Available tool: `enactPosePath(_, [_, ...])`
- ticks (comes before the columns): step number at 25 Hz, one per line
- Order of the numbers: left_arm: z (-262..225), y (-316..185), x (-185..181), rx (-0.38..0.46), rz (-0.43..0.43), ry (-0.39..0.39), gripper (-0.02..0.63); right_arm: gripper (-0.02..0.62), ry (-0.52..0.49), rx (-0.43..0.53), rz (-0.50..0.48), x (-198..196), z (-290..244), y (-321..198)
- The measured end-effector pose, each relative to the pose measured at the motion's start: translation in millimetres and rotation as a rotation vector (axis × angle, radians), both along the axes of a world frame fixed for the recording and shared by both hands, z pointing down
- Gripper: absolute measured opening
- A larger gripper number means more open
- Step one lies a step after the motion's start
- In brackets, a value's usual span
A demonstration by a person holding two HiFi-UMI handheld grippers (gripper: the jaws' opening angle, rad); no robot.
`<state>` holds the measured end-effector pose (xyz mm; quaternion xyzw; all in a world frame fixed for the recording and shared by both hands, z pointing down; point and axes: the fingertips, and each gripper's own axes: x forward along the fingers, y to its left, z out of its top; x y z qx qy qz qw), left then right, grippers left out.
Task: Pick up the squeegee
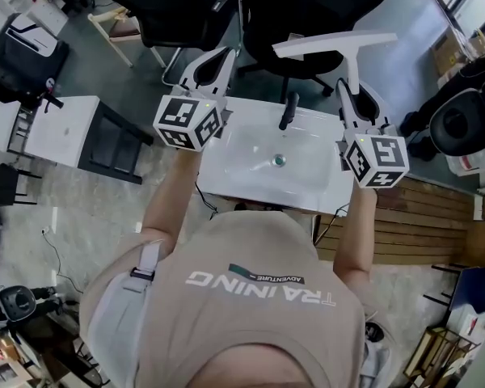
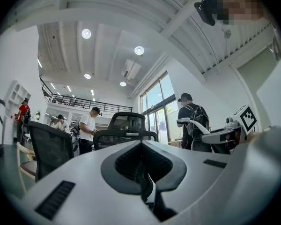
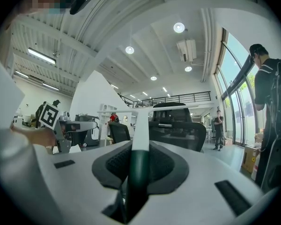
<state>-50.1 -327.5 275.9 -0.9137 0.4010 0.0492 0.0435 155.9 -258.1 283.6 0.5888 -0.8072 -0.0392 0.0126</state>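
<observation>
— White plastic is noted first in the head view; what is it?
— The squeegee (image 1: 335,45) is meant. It is held up in the air by the right gripper (image 1: 345,87) and is seen past the far edge of the white sink (image 1: 230,156), its blade lying crosswise in front of a black chair (image 1: 307,6). The left gripper (image 1: 224,53) is raised at about the same height, to the left of the black faucet (image 1: 288,110), and nothing is carried by it.
— What is shown in the left gripper view?
— The 2 jaws are seen pressed together with nothing between them. Several standing persons (image 2: 88,130) are seen beyond, and the marker cube (image 2: 247,118) of the other gripper is caught at the right.
— And in the right gripper view?
— The 2 jaws are closed on the squeegee (image 3: 135,172), on its dark green handle. The white neck is seen running up from the pads to the blade bar, which is held level across the view.
</observation>
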Motion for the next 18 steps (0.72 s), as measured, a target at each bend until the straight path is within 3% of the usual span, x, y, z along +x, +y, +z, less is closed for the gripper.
enactPosePath(18, [10.3, -6.5, -2.0, -0.014, -0.010, -0.012, 0.012, 0.087, -0.007, -0.001, 0.003, 1.4, 2.9, -3.3])
